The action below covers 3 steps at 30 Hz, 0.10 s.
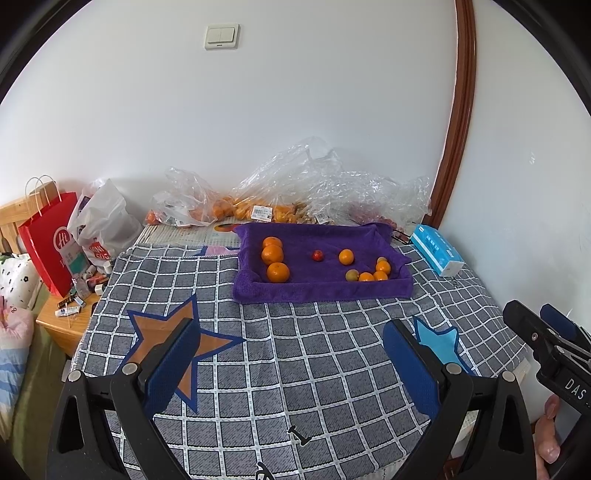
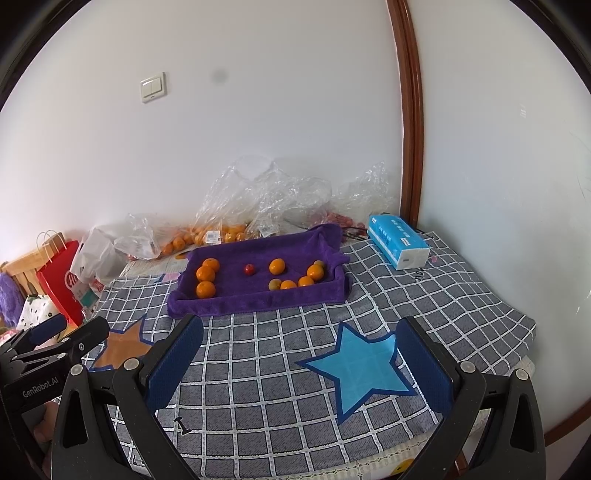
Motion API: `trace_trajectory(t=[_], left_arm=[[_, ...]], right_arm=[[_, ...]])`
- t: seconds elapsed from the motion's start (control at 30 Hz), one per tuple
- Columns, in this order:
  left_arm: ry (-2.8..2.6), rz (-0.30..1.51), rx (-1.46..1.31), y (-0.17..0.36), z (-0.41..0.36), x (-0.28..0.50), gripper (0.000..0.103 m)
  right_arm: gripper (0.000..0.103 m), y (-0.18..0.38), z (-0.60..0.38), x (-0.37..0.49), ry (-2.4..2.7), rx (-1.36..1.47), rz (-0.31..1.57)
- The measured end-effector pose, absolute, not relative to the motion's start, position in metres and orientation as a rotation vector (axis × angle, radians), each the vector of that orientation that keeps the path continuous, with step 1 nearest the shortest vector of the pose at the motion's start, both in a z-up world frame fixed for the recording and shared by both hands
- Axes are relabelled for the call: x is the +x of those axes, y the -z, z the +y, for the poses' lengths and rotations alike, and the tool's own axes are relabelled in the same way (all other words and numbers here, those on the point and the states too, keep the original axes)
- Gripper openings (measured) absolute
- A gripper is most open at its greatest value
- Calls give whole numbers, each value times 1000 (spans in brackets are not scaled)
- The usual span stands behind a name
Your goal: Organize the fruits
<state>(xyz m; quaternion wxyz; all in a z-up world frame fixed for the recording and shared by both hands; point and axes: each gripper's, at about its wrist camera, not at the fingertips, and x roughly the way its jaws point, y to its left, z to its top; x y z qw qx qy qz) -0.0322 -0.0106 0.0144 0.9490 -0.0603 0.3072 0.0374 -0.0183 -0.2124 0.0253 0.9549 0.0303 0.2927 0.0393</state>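
Fruits (image 1: 275, 254) on purple towel (image 1: 321, 291), checked bedspread (image 1: 295, 354); both grippers' jaws spread.

White wall (image 1: 295, 110) with light switch (image 1: 221, 36), brown door frame (image 1: 460, 110); wooden nightstand (image 1: 62, 325) — daylight

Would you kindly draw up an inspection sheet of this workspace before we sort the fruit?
Surface: checked grey cloth with star patches covers the table.
Job's things: purple towel-lined tray holds three large oranges at its left, one small red fruit, a lone orange, and a cluster of small orange and greenish fruits at its right.
Clutter: clear plastic bags with more fruit behind the tray; blue tissue pack; red paper bag.
Grippers: left claw open, empty; right claw open, empty.
Cables: nothing seen.
Surroundings: white wall, light switch.
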Motion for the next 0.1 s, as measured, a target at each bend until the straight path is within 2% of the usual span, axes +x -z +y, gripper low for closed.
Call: trace_trajectory(t=[0.1], left_arm=[[-74, 622, -122, -14, -11, -33, 100]], right_arm=[[103, -24, -212, -19, -83, 64, 596]])
